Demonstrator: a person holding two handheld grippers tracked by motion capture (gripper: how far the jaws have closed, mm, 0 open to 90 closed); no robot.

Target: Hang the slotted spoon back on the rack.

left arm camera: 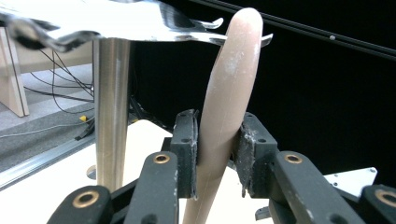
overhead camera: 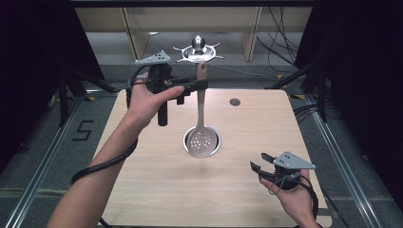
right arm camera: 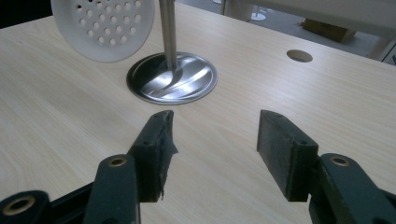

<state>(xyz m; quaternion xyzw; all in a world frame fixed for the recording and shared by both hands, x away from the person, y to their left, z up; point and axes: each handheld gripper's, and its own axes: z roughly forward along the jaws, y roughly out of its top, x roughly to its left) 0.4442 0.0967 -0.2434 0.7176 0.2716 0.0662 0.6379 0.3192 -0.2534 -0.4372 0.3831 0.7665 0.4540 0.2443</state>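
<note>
A pale perforated skimmer spoon hangs upright over the middle of the table, its holed head just above the round base of a metal stand. My left gripper is shut on the spoon's beige handle, both pads pressing its sides below the tip. The handle tip sits beside the stand's hooked top; I cannot tell whether it touches a hook. My right gripper is held low at the table's front right, open, nothing between its pads.
The stand's steel pole rises from the table centre just left of the held handle. A small round hole lies in the wooden tabletop at the back right. Black curtains, cables and floor rails surround the table.
</note>
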